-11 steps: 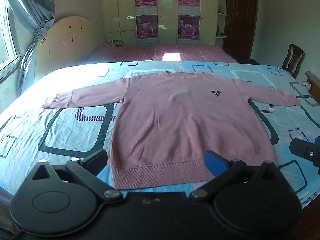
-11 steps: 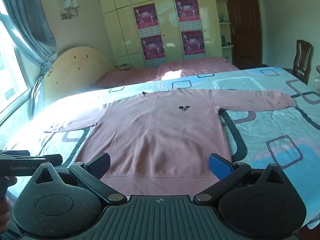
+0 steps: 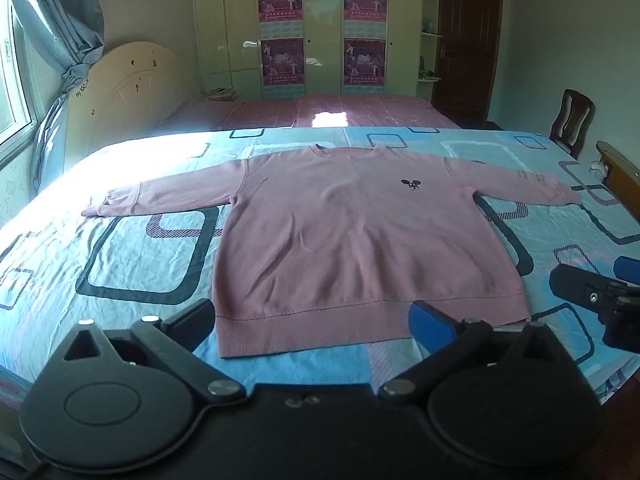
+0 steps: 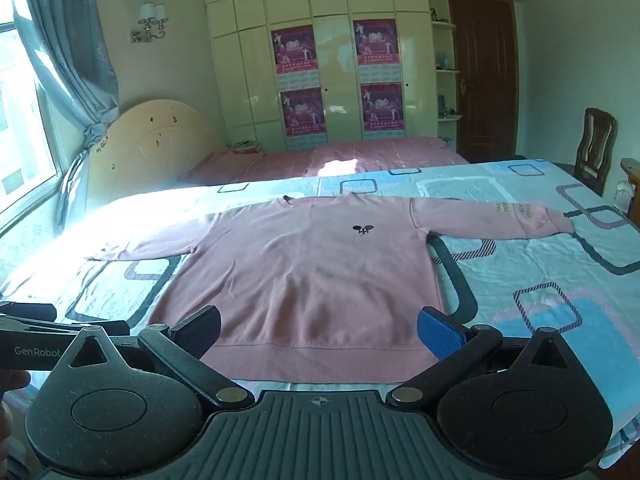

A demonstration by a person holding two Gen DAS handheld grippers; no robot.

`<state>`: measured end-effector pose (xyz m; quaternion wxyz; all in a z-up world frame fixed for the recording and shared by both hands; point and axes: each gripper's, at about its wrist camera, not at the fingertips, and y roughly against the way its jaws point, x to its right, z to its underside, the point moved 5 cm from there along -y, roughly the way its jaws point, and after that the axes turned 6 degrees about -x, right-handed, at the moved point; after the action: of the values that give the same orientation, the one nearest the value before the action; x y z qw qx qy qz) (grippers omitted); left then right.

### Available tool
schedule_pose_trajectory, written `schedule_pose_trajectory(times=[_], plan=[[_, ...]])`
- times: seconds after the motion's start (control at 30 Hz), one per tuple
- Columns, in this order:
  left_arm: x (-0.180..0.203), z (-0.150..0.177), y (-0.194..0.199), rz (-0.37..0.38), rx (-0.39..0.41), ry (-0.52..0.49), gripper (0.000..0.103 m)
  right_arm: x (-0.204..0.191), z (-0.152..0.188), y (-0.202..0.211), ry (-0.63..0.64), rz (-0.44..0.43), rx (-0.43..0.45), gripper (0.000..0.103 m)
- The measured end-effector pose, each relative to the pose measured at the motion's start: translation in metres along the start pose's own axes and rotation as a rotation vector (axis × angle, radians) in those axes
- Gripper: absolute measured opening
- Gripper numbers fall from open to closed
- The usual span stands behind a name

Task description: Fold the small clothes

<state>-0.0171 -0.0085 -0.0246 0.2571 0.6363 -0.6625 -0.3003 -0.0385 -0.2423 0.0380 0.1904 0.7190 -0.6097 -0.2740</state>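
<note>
Pink sweatshirt (image 3: 360, 240) lying flat on the bed (image 3: 120, 264), sleeves spread left and right.

Both the left gripper (image 3: 312, 322) and right gripper (image 4: 318, 330) are hovering at the near hem, fingers spread fully wide and holding nothing, the collar pointing toward the far side.

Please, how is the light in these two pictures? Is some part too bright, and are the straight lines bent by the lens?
Left wrist view: sunlight from the window washes out the bed sheet at left; the pink sweater stays sharp. Right wrist view: the same glare hides the sweater's left sleeve; the wardrobe bends and the corners darken.
</note>
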Motion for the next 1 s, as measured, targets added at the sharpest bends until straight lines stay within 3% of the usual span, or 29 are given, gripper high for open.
schedule_pose_trajectory(times=[1.0], plan=[[0.001, -0.01, 0.0, -0.011, 0.0, 0.006, 0.103, 0.008, -0.004, 0.008, -0.018, 0.017, 0.012, 0.103]])
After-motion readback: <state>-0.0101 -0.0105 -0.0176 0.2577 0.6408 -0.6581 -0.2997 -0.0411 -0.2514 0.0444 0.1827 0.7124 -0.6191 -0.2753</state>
